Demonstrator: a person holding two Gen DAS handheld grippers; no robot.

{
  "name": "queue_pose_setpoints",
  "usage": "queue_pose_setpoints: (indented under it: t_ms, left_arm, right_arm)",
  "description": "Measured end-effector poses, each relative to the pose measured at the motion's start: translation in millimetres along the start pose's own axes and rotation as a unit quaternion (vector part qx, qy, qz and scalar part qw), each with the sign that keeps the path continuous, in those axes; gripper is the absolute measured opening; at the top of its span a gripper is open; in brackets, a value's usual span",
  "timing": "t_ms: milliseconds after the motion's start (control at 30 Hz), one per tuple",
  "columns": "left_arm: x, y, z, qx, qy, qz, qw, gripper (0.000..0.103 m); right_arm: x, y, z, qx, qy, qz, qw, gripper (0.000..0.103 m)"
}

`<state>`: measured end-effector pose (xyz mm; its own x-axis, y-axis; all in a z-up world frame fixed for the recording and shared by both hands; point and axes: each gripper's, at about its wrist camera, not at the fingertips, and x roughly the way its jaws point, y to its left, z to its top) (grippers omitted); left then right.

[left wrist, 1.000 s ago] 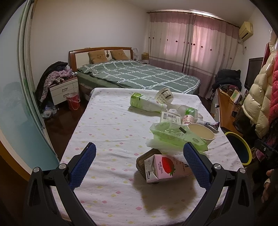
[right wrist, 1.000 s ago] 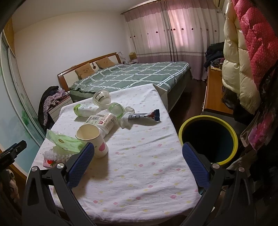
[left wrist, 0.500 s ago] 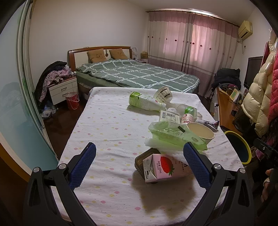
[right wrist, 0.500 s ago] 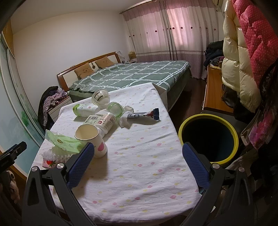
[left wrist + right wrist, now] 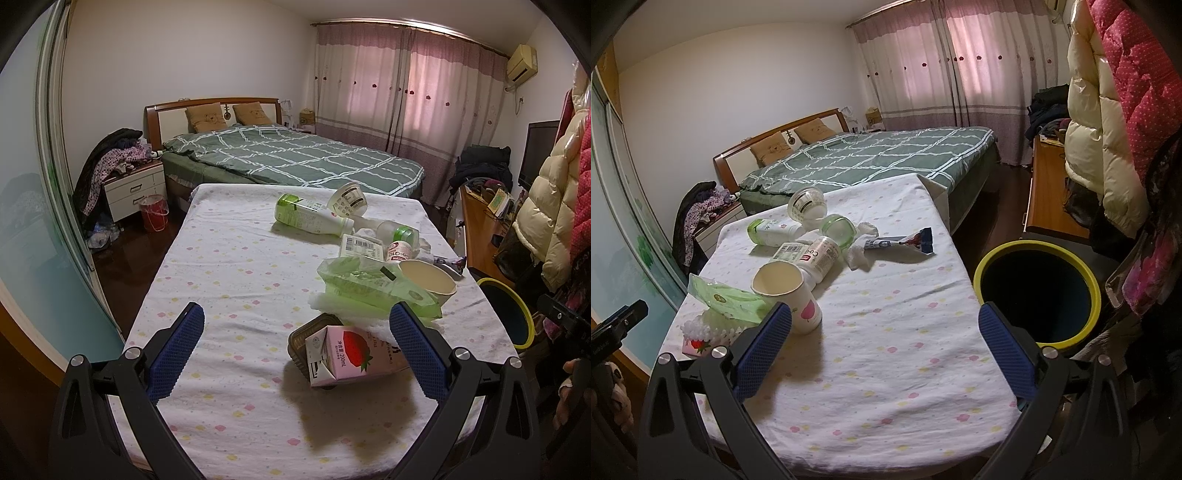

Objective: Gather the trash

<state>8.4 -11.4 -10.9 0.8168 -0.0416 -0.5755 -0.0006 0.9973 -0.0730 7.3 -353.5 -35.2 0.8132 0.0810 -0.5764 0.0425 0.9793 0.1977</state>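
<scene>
Trash lies on a table under a dotted white cloth [image 5: 229, 280]. Nearest my left gripper [image 5: 295, 349] lies a pink strawberry milk carton [image 5: 347, 356] on a dark tray; the gripper is open and empty, just short of the carton. Behind it are a green plastic bag [image 5: 373, 284], a paper cup [image 5: 428, 282] [image 5: 786, 295], a green-and-white bottle [image 5: 310, 218] and several small pots. My right gripper [image 5: 886, 347] hovers open over bare cloth, the cup near its left finger. A blue wrapper [image 5: 905, 242] lies farther back. A yellow-rimmed bin [image 5: 1038, 291] stands at the right.
A bed with a green checked cover [image 5: 295, 158] stands behind the table. A wooden desk [image 5: 1049, 195] and hanging padded coats [image 5: 1108, 122] crowd the right side. A nightstand with piled clothes [image 5: 122, 173] and a red bucket sit at the left. A hand [image 5: 569, 391] shows at the right edge.
Both grippers have edged slightly forward over the table, so the objects sit a little closer in view. Nothing was picked up or moved.
</scene>
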Motion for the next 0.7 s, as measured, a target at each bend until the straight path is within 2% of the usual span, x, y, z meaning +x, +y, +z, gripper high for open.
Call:
queue_pose_setpoints:
  t_ms: [700]
  left_arm:
    - [4.9,-0.5,-2.9,0.001,0.009,-0.002,1.0000,0.099]
  right_arm:
    - [2.1,-1.1,0.1,0.002,0.003,0.001,1.000,0.097]
